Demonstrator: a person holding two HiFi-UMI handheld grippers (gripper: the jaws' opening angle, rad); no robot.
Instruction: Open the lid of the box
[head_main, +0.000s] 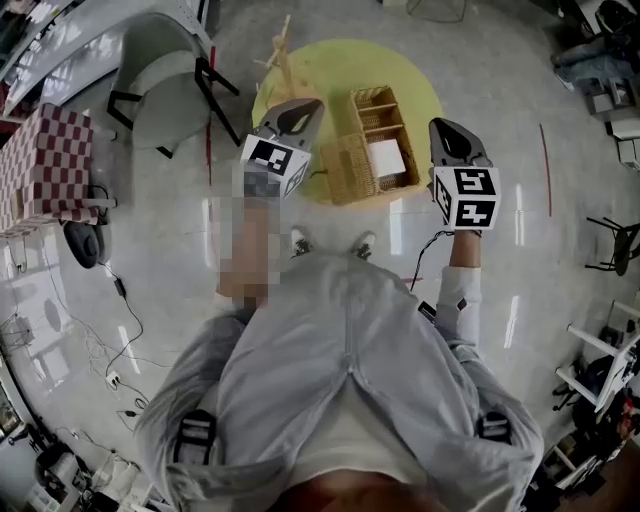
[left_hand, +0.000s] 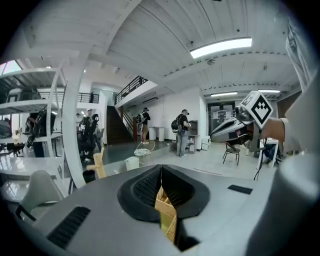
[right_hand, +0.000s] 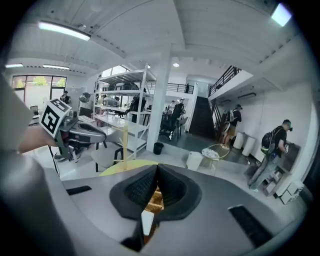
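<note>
Head view shows one wicker box (head_main: 372, 108) between two hand-held grippers (head_main: 311, 107) (head_main: 442, 126), both pressed together.

I've got both arms out fwd, left gripper (head_main: 308, 108) & right gripper (head_main: 448, 130) well apart, both w/ jaws closed together.

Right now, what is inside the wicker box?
A white square item lies in the near compartment of the wicker box; the far ones look bare. Anything beneath it is covered.

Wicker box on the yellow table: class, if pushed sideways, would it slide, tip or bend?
Probably light: the wicker box is open weave, so it likely slides. Low and wide, tipping seems unlikely. Its woven lid may flex.
</note>
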